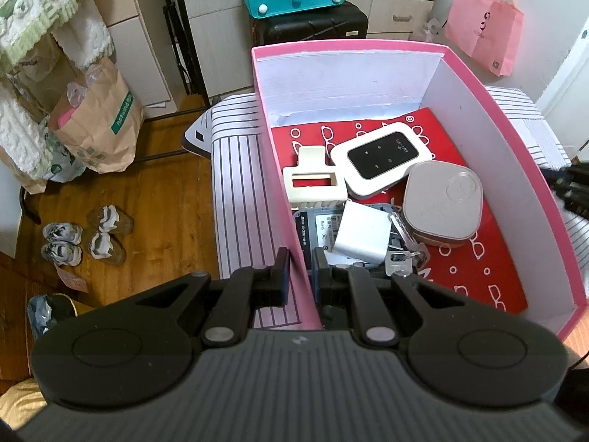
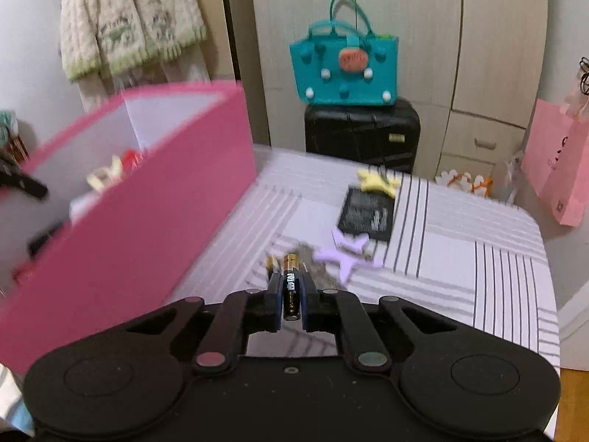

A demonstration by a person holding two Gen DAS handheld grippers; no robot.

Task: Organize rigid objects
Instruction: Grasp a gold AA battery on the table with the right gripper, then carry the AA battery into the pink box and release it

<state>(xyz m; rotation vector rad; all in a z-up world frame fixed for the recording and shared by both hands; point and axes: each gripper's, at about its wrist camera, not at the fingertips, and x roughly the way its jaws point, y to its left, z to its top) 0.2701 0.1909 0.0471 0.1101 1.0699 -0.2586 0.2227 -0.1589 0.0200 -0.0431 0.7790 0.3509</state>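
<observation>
right gripper [image 2: 291, 294] jaws clamped on battery [image 2: 291, 287] mid-body | light, rigid, smooth, may roll | left gripper [image 1: 300, 269] jaws pinching box [image 1: 283, 169] wall, thin card

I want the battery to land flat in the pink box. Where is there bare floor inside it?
Bare red lining lies near the right wall, in front of the grey case; another strip runs along the back wall. The pink box is crowded at its left and middle: clip, wifi device, adapter, keys.
</observation>
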